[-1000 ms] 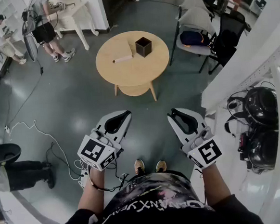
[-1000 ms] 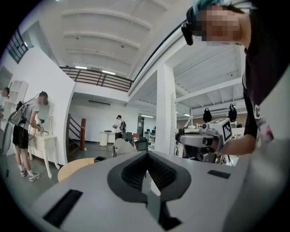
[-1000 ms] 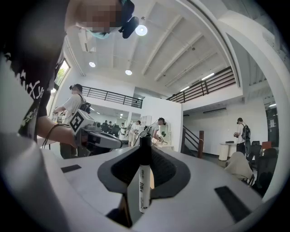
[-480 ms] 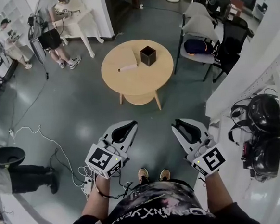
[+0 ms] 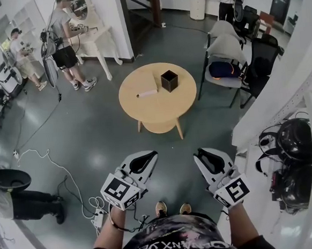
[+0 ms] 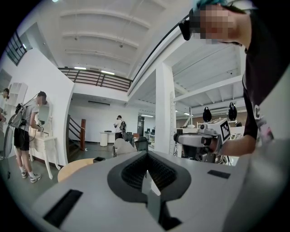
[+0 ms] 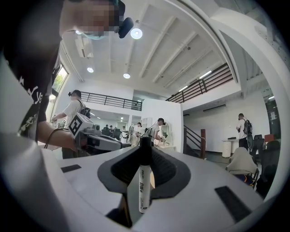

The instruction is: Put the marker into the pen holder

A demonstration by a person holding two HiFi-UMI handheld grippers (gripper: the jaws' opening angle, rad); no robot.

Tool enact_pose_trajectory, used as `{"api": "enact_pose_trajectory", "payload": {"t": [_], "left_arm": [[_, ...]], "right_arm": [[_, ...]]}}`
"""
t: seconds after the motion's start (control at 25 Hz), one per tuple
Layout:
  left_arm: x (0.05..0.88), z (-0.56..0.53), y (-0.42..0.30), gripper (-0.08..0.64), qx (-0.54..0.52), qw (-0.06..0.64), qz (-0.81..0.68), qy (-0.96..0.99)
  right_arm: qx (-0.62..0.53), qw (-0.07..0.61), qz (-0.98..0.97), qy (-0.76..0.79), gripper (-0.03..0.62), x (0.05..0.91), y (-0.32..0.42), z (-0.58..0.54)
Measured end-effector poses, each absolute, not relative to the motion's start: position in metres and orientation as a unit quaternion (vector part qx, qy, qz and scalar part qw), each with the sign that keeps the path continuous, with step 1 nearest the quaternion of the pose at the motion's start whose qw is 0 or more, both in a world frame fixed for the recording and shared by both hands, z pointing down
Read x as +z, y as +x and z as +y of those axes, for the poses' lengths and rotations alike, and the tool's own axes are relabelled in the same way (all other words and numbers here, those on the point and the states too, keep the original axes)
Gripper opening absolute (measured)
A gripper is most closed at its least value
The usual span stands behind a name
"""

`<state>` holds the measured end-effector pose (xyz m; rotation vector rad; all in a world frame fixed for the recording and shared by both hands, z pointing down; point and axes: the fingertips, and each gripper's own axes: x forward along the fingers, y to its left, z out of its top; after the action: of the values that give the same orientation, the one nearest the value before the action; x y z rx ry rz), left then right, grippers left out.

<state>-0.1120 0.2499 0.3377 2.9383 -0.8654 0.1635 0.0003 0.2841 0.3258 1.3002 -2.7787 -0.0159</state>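
A black square pen holder (image 5: 169, 80) stands on a round wooden table (image 5: 160, 107) several steps ahead in the head view. It shows small in the left gripper view as the pen holder (image 6: 98, 159). My right gripper (image 5: 206, 156) is held low near my body, far from the table. In the right gripper view the right gripper (image 7: 144, 158) is shut on a white marker (image 7: 143, 183) with a black cap, standing upright between the jaws. My left gripper (image 5: 145, 158) hangs beside it. The left gripper (image 6: 146, 174) is shut with nothing held.
A pale flat piece with a small white roll (image 5: 146, 93) lies on the table beside the holder. Chairs with a dark bag (image 5: 224, 68) stand right of the table. People (image 5: 63, 42) work at the back left. Cables (image 5: 45, 154) cross the floor. A white counter (image 5: 263, 123) runs along the right.
The head view has shifted: the table and holder sit lower and slightly right in the picture, and both grippers sit lower too. Neither gripper changed its state.
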Motion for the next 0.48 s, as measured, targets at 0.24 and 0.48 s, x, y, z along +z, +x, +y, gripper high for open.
{"api": "enact_pose_trajectory", "payload": {"t": [0.24,0.48], "left_arm": [[0.335,0.256,-0.103,0.020,0.055,0.033,-0.291,0.955],[0.334,0.265,-0.085,0.020,0.056,0.030,-0.301,0.952]], "right_arm": [[-0.009,0.032,-0.909,0.416,0.074,0.324,0.010,0.288],[-0.009,0.029,-0.912,0.408,0.074,0.325,0.027,0.296]]}}
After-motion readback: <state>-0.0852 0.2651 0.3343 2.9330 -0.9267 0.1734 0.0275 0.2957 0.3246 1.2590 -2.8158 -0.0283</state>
